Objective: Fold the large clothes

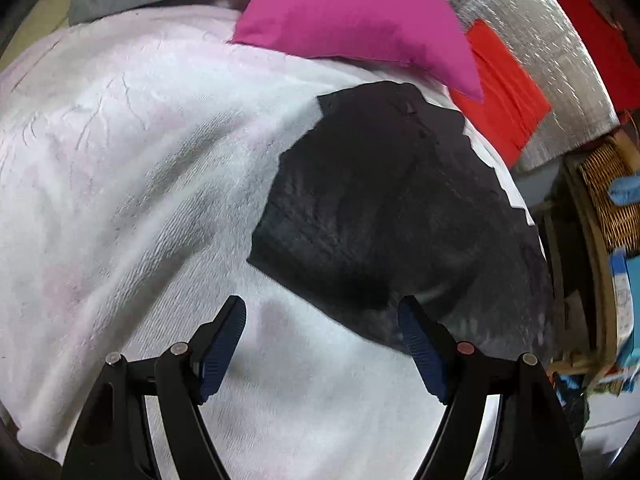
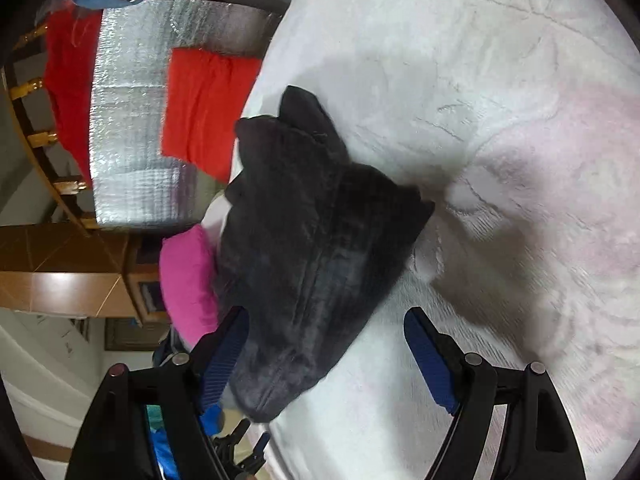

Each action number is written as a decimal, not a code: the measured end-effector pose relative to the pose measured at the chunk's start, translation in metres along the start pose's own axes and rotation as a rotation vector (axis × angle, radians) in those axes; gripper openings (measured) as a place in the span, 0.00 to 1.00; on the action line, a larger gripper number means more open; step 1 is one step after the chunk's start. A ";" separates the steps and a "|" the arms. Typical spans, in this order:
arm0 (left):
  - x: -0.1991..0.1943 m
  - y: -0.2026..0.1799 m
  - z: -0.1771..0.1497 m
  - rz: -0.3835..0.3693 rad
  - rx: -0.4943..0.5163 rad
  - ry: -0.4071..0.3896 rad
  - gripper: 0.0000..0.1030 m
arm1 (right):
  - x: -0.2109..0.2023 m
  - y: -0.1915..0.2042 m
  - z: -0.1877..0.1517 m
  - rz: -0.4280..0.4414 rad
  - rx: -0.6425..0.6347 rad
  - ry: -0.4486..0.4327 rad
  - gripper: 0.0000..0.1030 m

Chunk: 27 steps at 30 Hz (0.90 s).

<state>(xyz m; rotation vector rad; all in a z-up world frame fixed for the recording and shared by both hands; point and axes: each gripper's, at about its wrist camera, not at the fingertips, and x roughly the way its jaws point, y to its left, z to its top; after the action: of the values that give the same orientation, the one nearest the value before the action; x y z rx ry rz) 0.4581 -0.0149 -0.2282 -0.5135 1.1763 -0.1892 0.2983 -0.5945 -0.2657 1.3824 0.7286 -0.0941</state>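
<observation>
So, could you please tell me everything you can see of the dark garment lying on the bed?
The dark garment is charcoal black, of a soft fabric with a faint ribbed texture. It looks partly folded into a rough, uneven slab with angular, stepped edges and a seam running along it. It lies flat on the white blanket, near the bed's edge, close to the pink pillow. Nothing grips it: the left hand-held gripper and the right hand-held gripper both stand open near its closer end.
</observation>
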 end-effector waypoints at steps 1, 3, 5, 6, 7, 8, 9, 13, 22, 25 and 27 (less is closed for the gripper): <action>0.004 0.002 0.003 -0.003 -0.022 0.005 0.77 | 0.006 0.001 0.002 -0.008 -0.002 -0.018 0.80; 0.013 0.009 0.010 -0.030 -0.083 0.014 0.77 | 0.015 0.000 0.007 -0.015 -0.004 -0.044 0.80; 0.018 0.014 0.017 -0.064 -0.130 0.002 0.77 | 0.022 0.003 0.010 -0.005 -0.019 -0.066 0.80; 0.018 0.014 0.020 -0.074 -0.141 -0.010 0.77 | 0.026 0.008 0.012 -0.007 -0.037 -0.077 0.80; 0.020 0.013 0.024 -0.082 -0.152 -0.022 0.77 | 0.032 0.012 0.014 -0.014 -0.054 -0.083 0.82; 0.022 0.013 0.027 -0.090 -0.162 -0.028 0.77 | 0.037 0.014 0.015 -0.021 -0.065 -0.089 0.82; 0.024 0.013 0.029 -0.098 -0.172 -0.033 0.77 | 0.040 0.015 0.017 -0.024 -0.069 -0.096 0.82; 0.027 0.021 0.037 -0.153 -0.244 -0.066 0.77 | 0.046 0.019 0.023 -0.021 -0.051 -0.123 0.82; 0.019 0.004 0.036 -0.108 -0.145 -0.128 0.46 | 0.039 0.002 0.028 0.004 0.035 -0.081 0.58; 0.014 -0.005 0.034 -0.084 -0.086 -0.159 0.34 | 0.037 0.003 0.024 0.012 0.036 -0.097 0.48; 0.011 -0.011 0.034 -0.080 -0.065 -0.176 0.28 | 0.032 0.009 0.020 0.015 0.013 -0.110 0.42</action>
<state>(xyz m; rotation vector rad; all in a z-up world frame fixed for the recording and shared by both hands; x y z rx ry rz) 0.4944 -0.0191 -0.2226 -0.6226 0.9939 -0.1706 0.3362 -0.5997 -0.2747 1.3837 0.6264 -0.1625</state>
